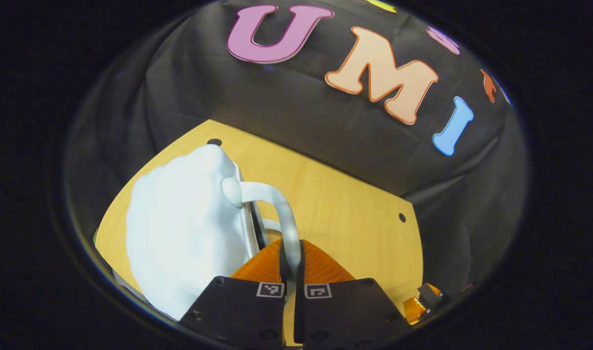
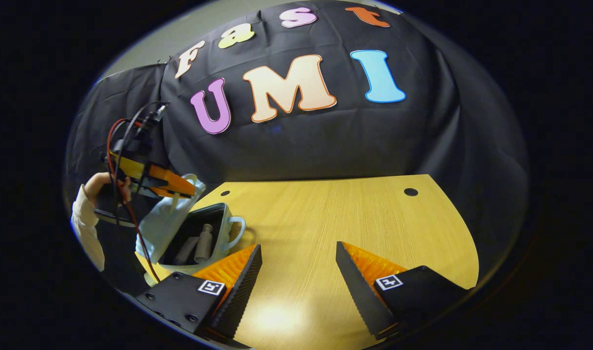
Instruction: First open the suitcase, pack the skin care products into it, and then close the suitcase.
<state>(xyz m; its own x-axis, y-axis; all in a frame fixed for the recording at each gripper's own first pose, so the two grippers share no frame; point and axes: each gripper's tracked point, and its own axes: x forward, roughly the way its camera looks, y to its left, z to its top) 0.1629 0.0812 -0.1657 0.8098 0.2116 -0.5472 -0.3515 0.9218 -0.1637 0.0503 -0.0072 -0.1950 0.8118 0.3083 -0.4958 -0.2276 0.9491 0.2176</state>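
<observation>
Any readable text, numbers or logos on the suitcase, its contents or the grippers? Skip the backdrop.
No readable text found.
The square black-and-white tags on the left gripper and right gripper: coded patterns, no letters.
The white hard-shell suitcase: plain, no print seen.
Its white loop handle, between the left gripper's fingers: blank.
The pale bottles inside it: too small to read.

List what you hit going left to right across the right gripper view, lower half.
Person's sleeve → left tool on the lid handle → open suitcase with bottles inside → bare table → table hole.
</observation>
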